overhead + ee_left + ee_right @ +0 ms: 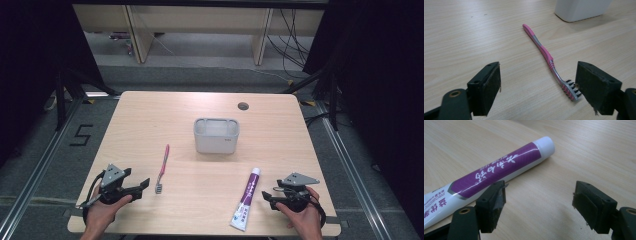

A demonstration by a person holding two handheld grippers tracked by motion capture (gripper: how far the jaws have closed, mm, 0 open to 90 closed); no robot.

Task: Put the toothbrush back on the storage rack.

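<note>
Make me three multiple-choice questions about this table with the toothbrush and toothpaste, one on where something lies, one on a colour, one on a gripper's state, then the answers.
1. Where does the pink plastic toothbrush lie from the white plastic holder cup in the high view?
A. left and nearer the person
B. inside it
C. behind it

2. What colour is the label band on the white toothpaste tube?
A. green
B. purple
C. orange

3. How is the left gripper?
A. shut on the toothbrush
B. shut on nothing
C. open

Answers:
1 A, it lies flat on the wood at the cup's left.
2 B, the band shows purple with white lettering.
3 C, its jaws stand wide apart, clamping nothing.
</note>
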